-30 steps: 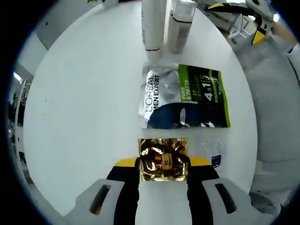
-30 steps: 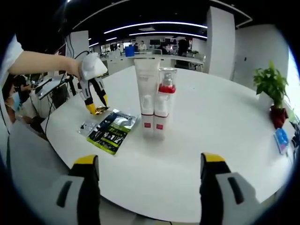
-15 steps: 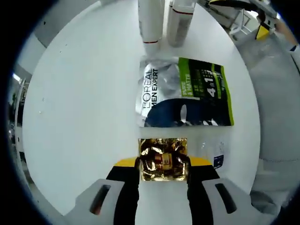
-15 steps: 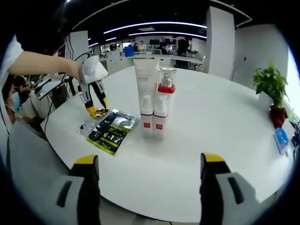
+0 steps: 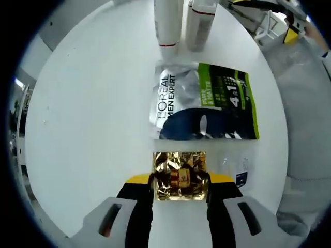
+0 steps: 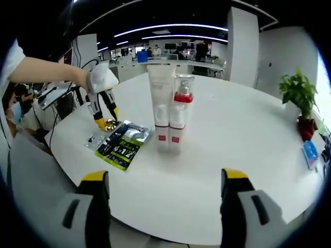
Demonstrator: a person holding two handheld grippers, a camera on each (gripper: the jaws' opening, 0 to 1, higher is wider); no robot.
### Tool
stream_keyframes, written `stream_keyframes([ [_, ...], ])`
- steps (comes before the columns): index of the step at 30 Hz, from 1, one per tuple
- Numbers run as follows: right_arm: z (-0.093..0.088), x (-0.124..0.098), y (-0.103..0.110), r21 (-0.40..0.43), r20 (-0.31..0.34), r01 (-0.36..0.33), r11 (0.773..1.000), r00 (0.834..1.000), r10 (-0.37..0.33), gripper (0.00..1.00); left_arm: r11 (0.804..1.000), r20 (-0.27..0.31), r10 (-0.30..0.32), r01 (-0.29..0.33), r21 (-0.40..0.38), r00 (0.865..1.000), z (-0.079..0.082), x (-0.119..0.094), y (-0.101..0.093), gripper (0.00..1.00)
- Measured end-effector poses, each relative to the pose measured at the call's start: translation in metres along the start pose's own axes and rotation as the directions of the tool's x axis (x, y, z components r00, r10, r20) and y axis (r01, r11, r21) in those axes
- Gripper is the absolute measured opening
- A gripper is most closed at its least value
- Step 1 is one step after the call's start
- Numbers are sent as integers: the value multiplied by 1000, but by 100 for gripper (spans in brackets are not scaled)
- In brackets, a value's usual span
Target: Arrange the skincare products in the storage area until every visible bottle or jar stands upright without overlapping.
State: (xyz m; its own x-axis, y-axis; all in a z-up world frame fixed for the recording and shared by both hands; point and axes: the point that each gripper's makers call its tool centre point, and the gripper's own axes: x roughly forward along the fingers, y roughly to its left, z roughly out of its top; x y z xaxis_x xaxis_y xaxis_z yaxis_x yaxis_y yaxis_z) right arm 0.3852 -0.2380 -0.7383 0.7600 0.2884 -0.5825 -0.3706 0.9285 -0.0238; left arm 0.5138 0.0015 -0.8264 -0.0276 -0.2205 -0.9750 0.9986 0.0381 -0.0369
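Observation:
My left gripper [image 5: 179, 181] is shut on a small gold foil sachet [image 5: 179, 174], held just above the round white table [image 5: 93, 113]. Beyond it lies a flat silver, black and green sachet pack [image 5: 204, 101]. A white tube [image 5: 168, 23] and a clear pump bottle with a red band [image 5: 200, 23] stand upright side by side further off. In the right gripper view the tube [image 6: 161, 106] and pump bottle [image 6: 179, 113] stand mid-table, the pack [image 6: 122, 144] lies to their left, and the left gripper [image 6: 106, 120] holds the gold sachet [image 6: 109, 124]. My right gripper [image 6: 164, 194] hangs open, nothing between its jaws.
A small clear sachet [image 5: 235, 168] lies by the table edge right of the gold one. A potted plant [image 6: 299, 95] and a blue item [image 6: 310, 152] sit at the table's far right. Office desks and a person's arm [image 6: 41, 70] are at the left.
The left gripper with the gold sachet has shifted slightly over the table; the pack and bottles sit a little differently in its view. The right gripper has stayed still.

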Motion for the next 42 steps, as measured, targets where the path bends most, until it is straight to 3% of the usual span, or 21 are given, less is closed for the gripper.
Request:
stream_keyframes([
  [15,1,-1,-1,5,5,3,1000,1000,-3,89,1000,6,11,-10,-11,1000,0,-1,3,44],
  [28,3,-1,-1,18,20,-1,1000,1000,1,89,992,115,40,-26,-121,993,8,-17,-2,49],
  [37,5,-2,1,21,33,-10,1000,999,9,89,969,210,115,-63,-240,971,4,-36,-10,58],
  [42,8,-3,2,24,44,-16,1000,999,15,89,951,270,156,-71,-300,950,3,-45,-20,63],
])
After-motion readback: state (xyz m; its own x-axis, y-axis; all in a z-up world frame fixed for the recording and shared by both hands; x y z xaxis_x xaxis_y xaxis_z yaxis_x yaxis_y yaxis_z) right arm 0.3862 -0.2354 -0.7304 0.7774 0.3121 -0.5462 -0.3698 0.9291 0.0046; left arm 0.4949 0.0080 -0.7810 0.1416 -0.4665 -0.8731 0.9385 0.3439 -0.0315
